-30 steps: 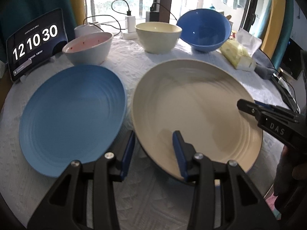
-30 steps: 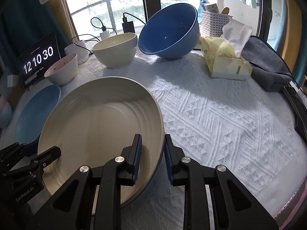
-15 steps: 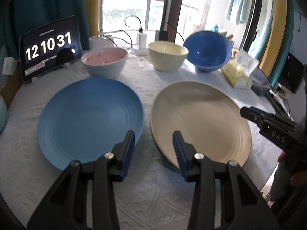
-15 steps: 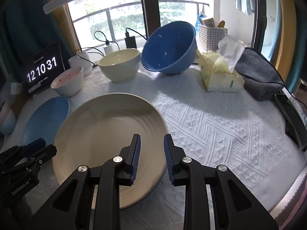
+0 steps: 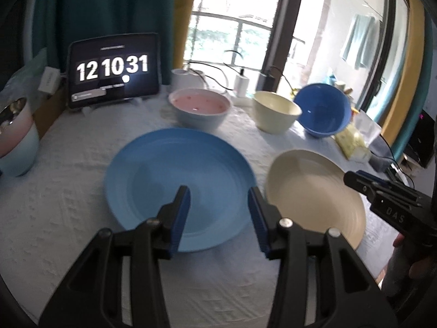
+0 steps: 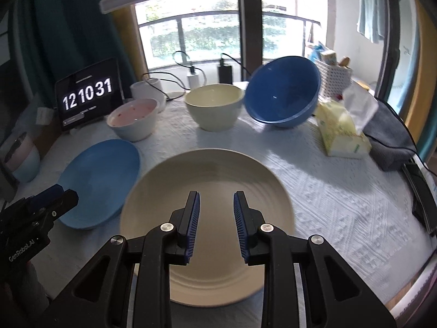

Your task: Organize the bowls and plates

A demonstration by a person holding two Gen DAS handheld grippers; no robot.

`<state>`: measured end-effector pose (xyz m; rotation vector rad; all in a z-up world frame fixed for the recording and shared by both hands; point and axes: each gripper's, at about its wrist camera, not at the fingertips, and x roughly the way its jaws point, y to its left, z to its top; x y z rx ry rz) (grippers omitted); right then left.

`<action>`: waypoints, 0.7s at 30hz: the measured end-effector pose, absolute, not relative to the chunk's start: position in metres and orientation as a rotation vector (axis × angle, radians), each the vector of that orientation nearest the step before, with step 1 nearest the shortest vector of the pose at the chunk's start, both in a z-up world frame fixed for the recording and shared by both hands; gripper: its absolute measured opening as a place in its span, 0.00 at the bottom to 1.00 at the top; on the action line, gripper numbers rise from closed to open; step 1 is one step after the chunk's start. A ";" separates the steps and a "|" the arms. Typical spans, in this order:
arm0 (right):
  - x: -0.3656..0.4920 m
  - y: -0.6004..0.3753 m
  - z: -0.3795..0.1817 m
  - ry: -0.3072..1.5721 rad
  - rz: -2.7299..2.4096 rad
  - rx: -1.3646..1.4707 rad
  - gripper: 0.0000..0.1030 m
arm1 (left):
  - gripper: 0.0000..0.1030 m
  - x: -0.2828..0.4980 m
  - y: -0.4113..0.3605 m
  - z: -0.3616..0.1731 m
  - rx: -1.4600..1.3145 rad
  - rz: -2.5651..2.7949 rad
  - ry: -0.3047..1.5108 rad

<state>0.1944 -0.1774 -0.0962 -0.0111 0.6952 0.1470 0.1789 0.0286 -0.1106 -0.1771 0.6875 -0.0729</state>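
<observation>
Two plates lie flat mid-frame: blue plate (image 5: 177,188) under the left gripper (image 5: 220,213), cream plate (image 6: 207,207) under the right gripper (image 6: 215,218). Both grippers gape, empty. Three bowls (image 6: 214,106) line the upper frame.

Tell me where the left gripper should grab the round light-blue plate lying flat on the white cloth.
Probably the near rim of the round light-blue plate, approached low from the operator's side. It lies flat, so only its raised edge offers a pinch: one finger over, one under. The left gripper is open and already faces that edge; the cream plate crowds the right side.
</observation>
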 end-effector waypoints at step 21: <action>0.227 -0.093 -0.094 0.703 0.269 -0.092 0.27 | 0.61 0.189 0.123 -0.131 -0.210 0.118 0.695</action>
